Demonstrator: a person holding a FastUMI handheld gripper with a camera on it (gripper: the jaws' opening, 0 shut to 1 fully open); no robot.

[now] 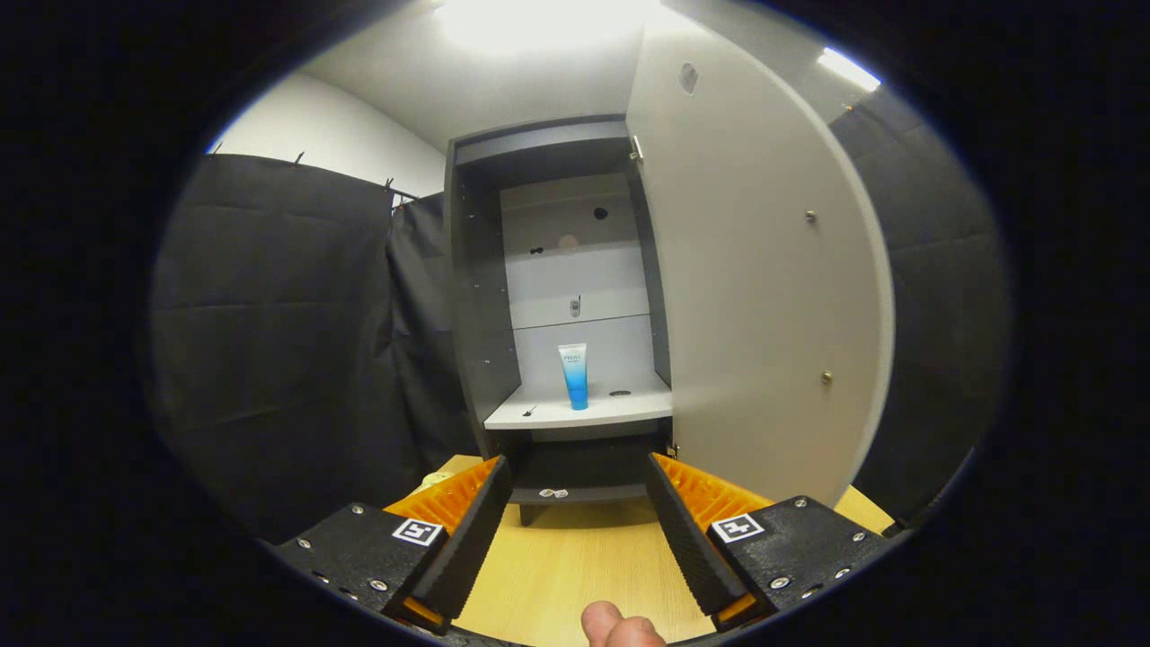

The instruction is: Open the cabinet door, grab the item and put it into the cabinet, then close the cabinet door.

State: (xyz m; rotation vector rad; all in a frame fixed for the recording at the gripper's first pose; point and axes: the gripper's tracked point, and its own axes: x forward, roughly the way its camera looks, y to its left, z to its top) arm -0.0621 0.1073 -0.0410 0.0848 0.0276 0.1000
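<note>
The gripper (575, 503) is spread wide and holds nothing; bare wooden surface (575, 557) shows between its fingers. Straight ahead, beyond the fingertips, stands the cabinet (476, 296) with its door (755, 270) swung open to the right of the gripper. The tube (573, 376) stands upright on the cabinet's pale shelf (620, 409), cap down, well beyond the fingers and roughly in line with the gap between them. It touches neither finger. Two higher shelves sit above it, and a darker compartment lies below the pale shelf. Black cloth (287, 341) hangs to the left of the cabinet. A fingertip (615, 627) of the person shows just behind the gripper, low between the fingers.
</note>
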